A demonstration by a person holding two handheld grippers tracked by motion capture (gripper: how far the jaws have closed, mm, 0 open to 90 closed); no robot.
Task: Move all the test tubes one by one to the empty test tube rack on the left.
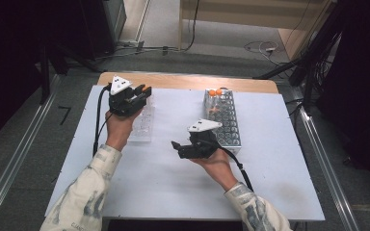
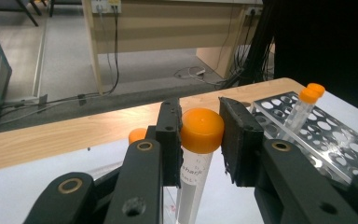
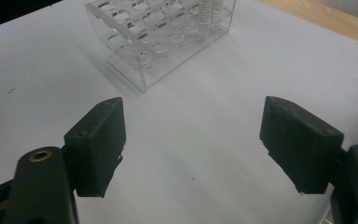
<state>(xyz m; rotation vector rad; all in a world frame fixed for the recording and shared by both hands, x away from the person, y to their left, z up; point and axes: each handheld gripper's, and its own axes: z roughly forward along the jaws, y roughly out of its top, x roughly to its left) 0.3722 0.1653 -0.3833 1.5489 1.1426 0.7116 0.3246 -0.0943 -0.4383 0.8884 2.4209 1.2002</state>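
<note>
Left claw: I have it clamped on the orange-capped tube.
Right claw: I hold it wide open, empty, over the worktop.

Looking down and forward from above the near edge of the white table, well back, with floor beyond. Riding the left gripper, facing level across the far edge toward a desk, very close to a capped tube (also catching the metal rack). Riding the right gripper, tilted down at the tabletop, near the clear rack, seen from above too.
</note>
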